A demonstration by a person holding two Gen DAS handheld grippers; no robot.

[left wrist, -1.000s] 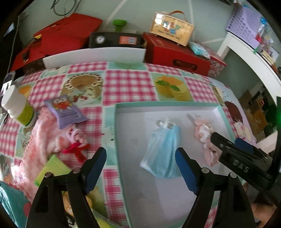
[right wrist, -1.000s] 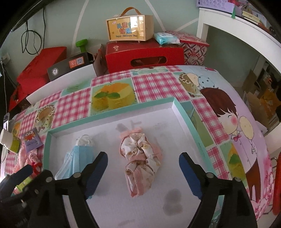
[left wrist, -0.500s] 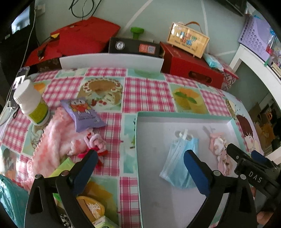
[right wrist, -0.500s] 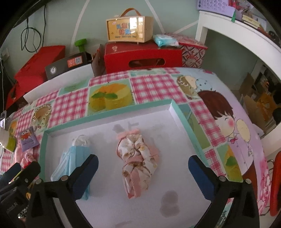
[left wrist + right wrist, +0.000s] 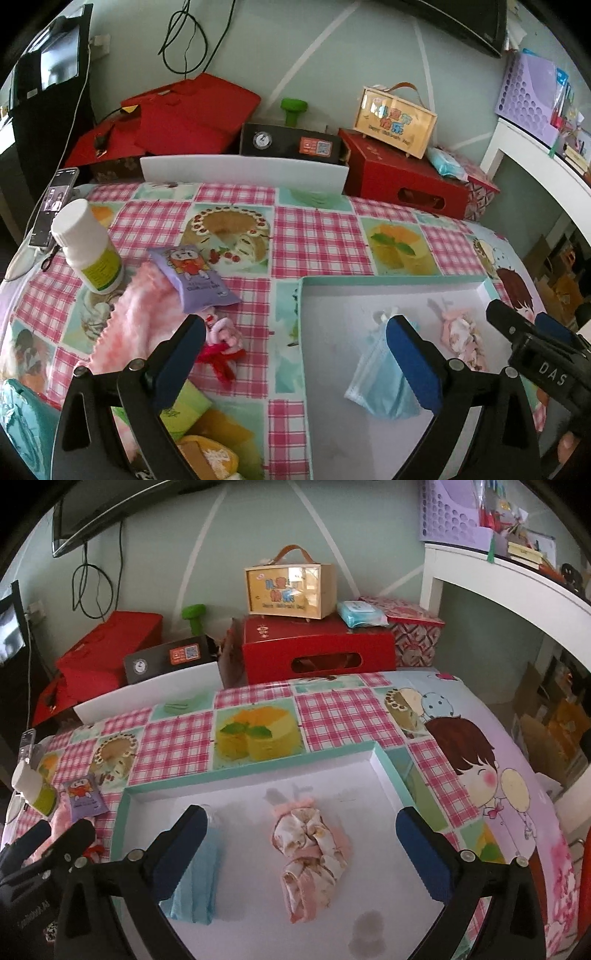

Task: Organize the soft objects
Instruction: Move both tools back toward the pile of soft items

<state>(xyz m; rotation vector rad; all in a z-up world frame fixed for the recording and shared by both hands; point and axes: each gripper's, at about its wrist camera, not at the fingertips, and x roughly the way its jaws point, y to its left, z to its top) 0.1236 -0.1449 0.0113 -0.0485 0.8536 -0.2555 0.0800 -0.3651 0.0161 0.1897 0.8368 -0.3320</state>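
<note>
We saw right gripper (image 5: 299, 853) jaws wide, empty, over tray (image 5: 391, 771); floral cloth bundle (image 5: 312, 853) between, blue mask (image 5: 199, 882) left.

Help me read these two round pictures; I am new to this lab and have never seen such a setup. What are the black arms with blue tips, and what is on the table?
Nobody's robot here: a person holds a two-finger tool in each hand, each carrying a fisheye camera. One picture looks along the left hand-held gripper, the other along the right hand-held gripper. Both are open and hold nothing. In the shallow tray lie a blue face mask and a bundled floral cloth. Outside it, on the checked tablecloth, are a pink knit, a purple packet and a white bottle.
</note>
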